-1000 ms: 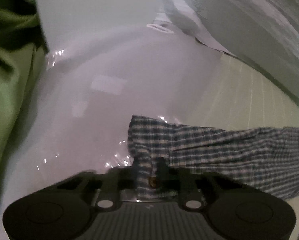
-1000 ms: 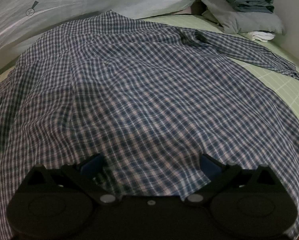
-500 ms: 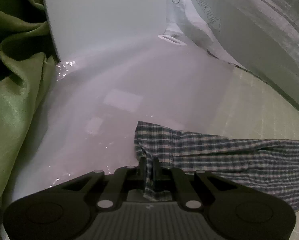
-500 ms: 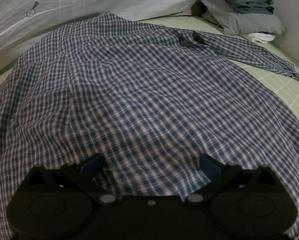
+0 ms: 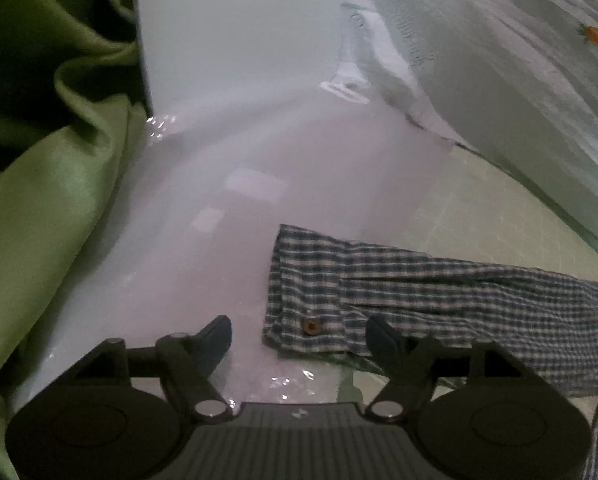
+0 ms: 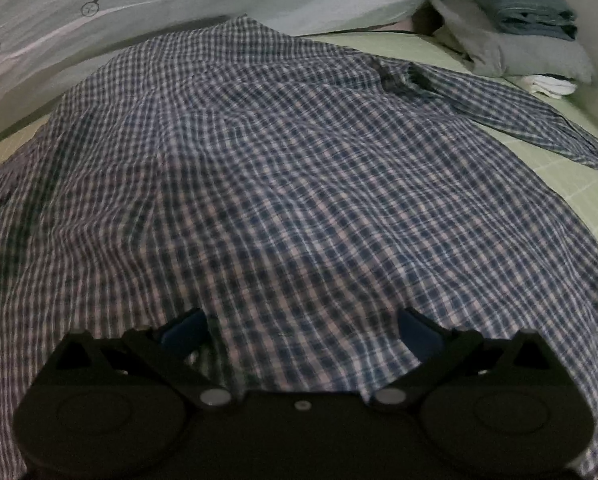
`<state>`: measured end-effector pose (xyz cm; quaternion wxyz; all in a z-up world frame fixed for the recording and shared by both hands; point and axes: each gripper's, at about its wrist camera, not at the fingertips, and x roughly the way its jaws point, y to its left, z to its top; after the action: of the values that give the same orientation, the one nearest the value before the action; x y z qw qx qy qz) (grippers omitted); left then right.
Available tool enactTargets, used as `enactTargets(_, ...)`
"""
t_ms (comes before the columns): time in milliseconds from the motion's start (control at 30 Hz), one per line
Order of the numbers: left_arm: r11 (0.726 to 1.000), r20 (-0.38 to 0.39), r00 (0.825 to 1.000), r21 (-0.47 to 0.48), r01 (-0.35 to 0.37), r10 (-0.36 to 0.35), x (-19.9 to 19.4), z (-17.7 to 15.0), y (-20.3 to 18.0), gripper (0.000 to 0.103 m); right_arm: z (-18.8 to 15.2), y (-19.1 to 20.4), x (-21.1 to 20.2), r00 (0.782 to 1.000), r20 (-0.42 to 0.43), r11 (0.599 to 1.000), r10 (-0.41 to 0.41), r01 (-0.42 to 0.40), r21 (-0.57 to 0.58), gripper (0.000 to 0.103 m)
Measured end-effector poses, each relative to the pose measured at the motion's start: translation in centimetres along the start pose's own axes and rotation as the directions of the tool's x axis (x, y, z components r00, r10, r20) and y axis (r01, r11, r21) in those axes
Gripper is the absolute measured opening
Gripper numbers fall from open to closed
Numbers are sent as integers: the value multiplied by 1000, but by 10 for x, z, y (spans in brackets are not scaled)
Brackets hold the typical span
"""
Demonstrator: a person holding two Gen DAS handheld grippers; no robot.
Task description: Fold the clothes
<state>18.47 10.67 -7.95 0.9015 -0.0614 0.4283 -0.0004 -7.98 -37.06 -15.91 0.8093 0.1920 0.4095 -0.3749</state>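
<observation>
Spanning the bed (image 6: 571, 184), the checked shirt (image 6: 283, 184) lay flat. Left gripper (image 5: 299, 330) stood wide, empty, with the buttoned cuff (image 5: 311, 304) between its fingers at 12 o'clock. Right gripper (image 6: 303, 330) stood wide over the hem.

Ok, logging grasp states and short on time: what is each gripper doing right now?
Left gripper: open, holding nothing; the plaid shirt's cuff lies between its fingers.
Right gripper: open, holding nothing, over the shirt's body.
</observation>
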Motion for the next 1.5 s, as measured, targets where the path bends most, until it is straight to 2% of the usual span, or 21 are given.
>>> enactTargets(100,999,-15,1000,35,14,-14,3,-3,-4,78,-4,0,-3,1000,4,1000,-6,6,-5,103)
enactTargets(433,998,-88,996,58,20,-15,40,5,-5,75,-12,3,-5,1000,23,999,-17,16,33,103)
enactTargets(500,997,-104,995,74,12,-4,44,4,-7,69,-12,4,-6,999,23,999,-24,23,42,103)
enactTargets(600,994,-79,997,107,13,-5,42,3,-10,39,-12,5,-4,999,23,998,-33,32,53,103)
enactTargets(633,993,-71,997,120,21,-13,40,2,-13,23,-11,6,-4,999,21,998,-35,34,56,103)
enactTargets(667,991,-64,998,132,29,-20,38,2,-16,18,-11,7,-4,999,20,998,-37,36,60,103)
enactTargets(767,985,-46,998,166,49,-42,32,1,-26,14,-9,7,-4,999,5,998,-34,34,60,103)
enactTargets(967,974,21,994,203,105,-111,-2,6,-54,14,-1,-21,-12,999,27,998,-19,17,63,103)
enactTargets(1100,948,67,977,262,179,-203,-35,0,-92,14,4,-40,-17,999,41,998,-8,5,66,103)
enactTargets(1233,901,65,949,339,271,-310,-69,-21,-151,14,9,-60,-22,998,56,998,2,-6,68,103)
enactTargets(1333,862,15,919,354,364,-394,-94,-47,-198,14,13,-74,-26,998,67,997,10,-15,69,103)
enactTargets(1433,807,-53,884,386,446,-464,-118,-85,-248,14,15,-100,-25,997,69,998,28,-32,54,103)
enactTargets(1500,776,-120,869,403,485,-481,-124,-114,-279,18,14,-117,-23,997,66,998,31,-34,44,103)
